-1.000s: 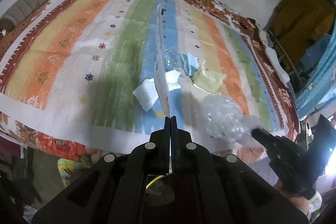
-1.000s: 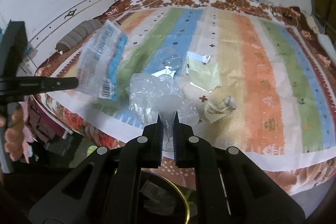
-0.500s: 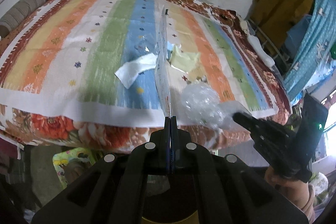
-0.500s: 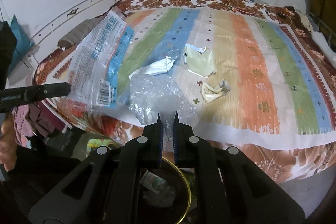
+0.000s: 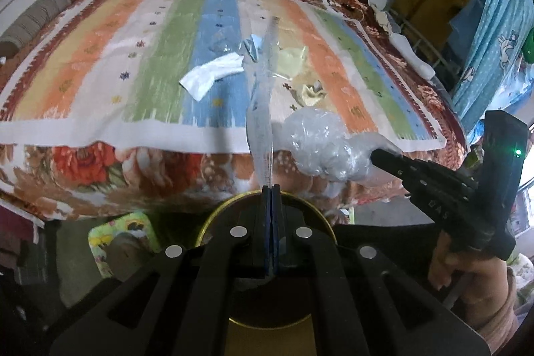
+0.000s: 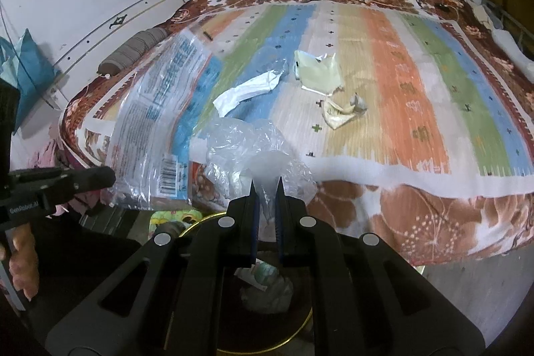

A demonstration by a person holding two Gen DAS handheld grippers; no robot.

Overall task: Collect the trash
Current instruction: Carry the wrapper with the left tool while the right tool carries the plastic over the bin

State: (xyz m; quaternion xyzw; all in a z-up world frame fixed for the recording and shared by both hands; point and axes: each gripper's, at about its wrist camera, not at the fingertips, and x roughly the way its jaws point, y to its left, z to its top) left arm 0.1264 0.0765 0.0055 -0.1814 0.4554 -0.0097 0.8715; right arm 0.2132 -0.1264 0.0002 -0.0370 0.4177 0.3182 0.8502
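left gripper (image 5: 271, 187) clamps printed plastic wrapper (image 6: 160, 119) | right gripper (image 6: 266, 186) pinches crumpled clear bag (image 6: 253, 152) — both past the bed's front edge, over gold-rimmed bin (image 6: 300, 327) | release only once centred — light film drifts

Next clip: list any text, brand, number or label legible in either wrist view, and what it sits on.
"GenRobot.AI": white lettering on the black left hand-held gripper body, right wrist view.
Embossed letters on the black right hand-held gripper body: unreadable.
Blue-and-clear printed plastic wrapper held by the left hand-held gripper: large blue characters, fine print and barcode digits, all too blurred to read.
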